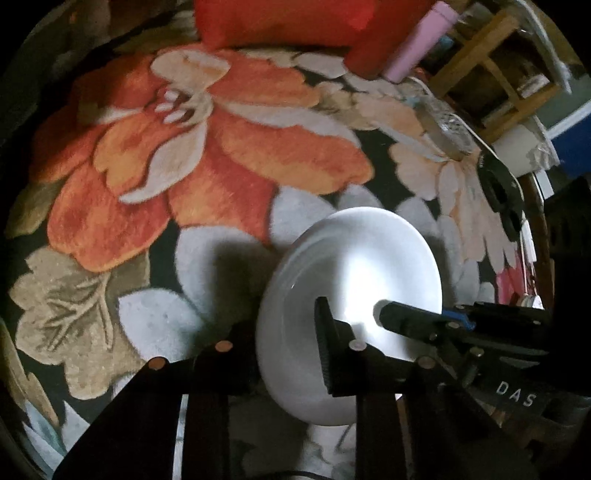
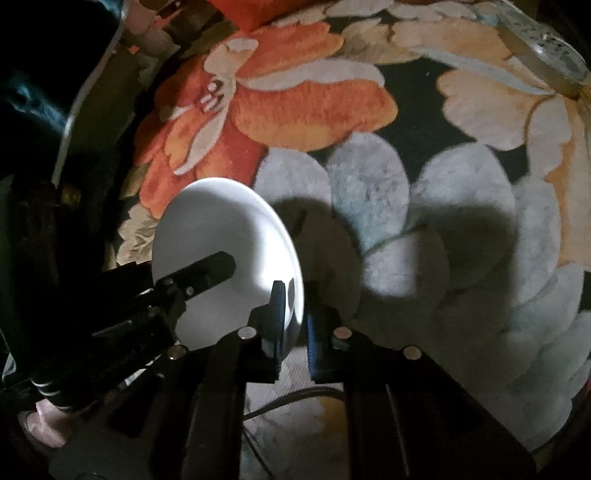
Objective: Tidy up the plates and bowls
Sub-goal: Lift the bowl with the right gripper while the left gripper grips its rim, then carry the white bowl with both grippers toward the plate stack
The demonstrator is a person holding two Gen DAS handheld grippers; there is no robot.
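Item 1: plate (image 1: 354,280), white, round, one piece. Held tilted on edge above the rug (image 1: 147,192), clear of it, with its hollow face toward the left side of the right-wrist view and a bright glare on its centre. Shadows of plate and tools fall on the rug's pale petals.

Item 2: left gripper (image 1: 291,354), black. Clamped on the plate's near rim; one finger (image 1: 327,347) lies across the hollow face, the other sits behind the rim in shadow. In the right-wrist view it (image 2: 207,273) enters from the left with a finger over the plate's face.

Item 3: right gripper (image 2: 295,321), black with blue pads. Closed on the plate's rim, one finger (image 2: 277,317) on the hollow face, the other (image 2: 317,339) behind the edge. In the left-wrist view it (image 1: 399,317) comes in from the right, its tip against the plate's centre; the body bears the letters "DAS".

Item 4: rug, dark ground, large orange, cream and grey flowers. Covers nearly all of the floor in both views.

Item 5: red cushion (image 1: 295,22), at the rug's far edge.

Item 6: pink roll (image 1: 421,40), just right of the cushion.

Item 7: wooden shelf (image 1: 498,66), far right, contents blurred.

Item 8: glass dish (image 1: 447,125), patterned, on the rug near the shelf.

Item 9: cable (image 2: 280,402), dark, on the rug under the right gripper.
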